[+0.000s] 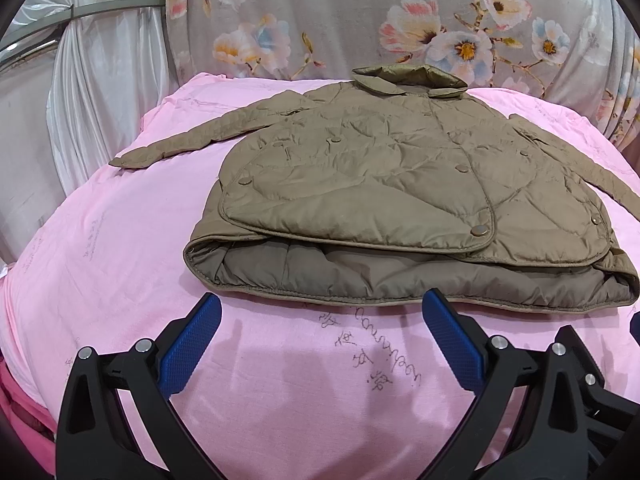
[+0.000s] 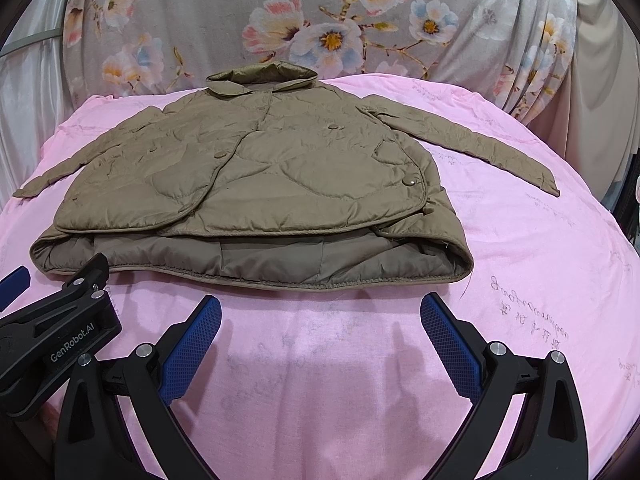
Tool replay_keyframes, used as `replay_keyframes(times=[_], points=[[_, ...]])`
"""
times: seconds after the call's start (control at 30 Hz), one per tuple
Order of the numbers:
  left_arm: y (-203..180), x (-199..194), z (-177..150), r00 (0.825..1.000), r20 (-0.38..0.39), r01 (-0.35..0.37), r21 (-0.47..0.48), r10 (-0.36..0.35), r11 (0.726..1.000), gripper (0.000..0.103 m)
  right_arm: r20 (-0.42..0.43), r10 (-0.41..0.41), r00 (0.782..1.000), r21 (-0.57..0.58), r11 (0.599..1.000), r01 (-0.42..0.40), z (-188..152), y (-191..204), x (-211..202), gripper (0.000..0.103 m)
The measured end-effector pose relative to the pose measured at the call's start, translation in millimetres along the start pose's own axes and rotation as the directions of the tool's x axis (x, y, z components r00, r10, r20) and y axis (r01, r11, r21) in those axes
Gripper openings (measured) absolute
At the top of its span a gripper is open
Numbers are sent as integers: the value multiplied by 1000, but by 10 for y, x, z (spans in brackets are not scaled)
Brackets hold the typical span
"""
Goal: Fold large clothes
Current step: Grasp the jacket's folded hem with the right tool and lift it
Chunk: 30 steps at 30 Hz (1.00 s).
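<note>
Jacket [image 1: 384, 184] lies flat, front up, on the pink bed sheet [image 1: 120, 260], sleeves out, hem facing me for easy reach. Left gripper [image 1: 320, 320] and right gripper [image 2: 320, 320] hover short of the hem, fingers [image 2: 196, 344] spread, holding nothing, probably ready to start the fold.

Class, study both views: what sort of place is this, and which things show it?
Probably a bedroom at home: a quilted jacket lies on a pink sheet like a bed's, with floral fabric and white curtains behind.

Left claw [image 1: 320, 308], right claw [image 2: 320, 308]: agape, empty.
</note>
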<state>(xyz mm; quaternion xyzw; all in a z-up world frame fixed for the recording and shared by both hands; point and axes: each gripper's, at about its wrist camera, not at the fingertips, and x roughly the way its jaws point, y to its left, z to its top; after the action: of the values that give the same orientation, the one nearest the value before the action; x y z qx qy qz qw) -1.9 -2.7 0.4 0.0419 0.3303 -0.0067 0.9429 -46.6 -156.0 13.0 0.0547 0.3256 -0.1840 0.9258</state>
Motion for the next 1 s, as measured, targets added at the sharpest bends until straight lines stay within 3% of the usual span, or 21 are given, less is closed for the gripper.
replay_keyframes(times=[0.33, 0.47, 0.57, 0.63, 0.7, 0.83, 0.9, 1.0], points=[[117, 47, 105, 998, -54, 26, -16, -27, 1000, 98, -103, 74, 992, -11, 997, -76, 177, -63, 140, 98], [245, 42, 358, 1000, -28, 7, -30, -7, 1000, 98, -72, 41, 997, 36, 999, -39, 541, -546, 235, 98], [319, 74, 580, 1000, -11, 16, -49, -17, 999, 98, -54, 41, 998, 176, 984, -31, 882, -1195, 426, 98], [375, 109, 755, 1000, 12, -9, -65, 10, 998, 98, -38, 58, 998, 299, 953, -44, 1044, -1629, 584, 98], [411, 162, 904, 999, 26, -21, -72, 23, 997, 98, -32, 65, 997, 445, 894, -44, 1164, -2119, 812, 98], [429, 340, 1116, 1000, 6, -24, -67, 25, 997, 98, -37, 60, 998, 683, 730, -18, 1231, -2918, 1301, 98], [463, 428, 1185, 999, 7, -31, -77, 31, 997, 98, -37, 47, 998, 735, 678, -4, 1228, -3149, 1470, 98], [474, 544, 1220, 998, 17, -62, -69, 63, 996, 98, -58, -6, 998, 769, 637, 49, 1232, -3373, 1650, 98]])
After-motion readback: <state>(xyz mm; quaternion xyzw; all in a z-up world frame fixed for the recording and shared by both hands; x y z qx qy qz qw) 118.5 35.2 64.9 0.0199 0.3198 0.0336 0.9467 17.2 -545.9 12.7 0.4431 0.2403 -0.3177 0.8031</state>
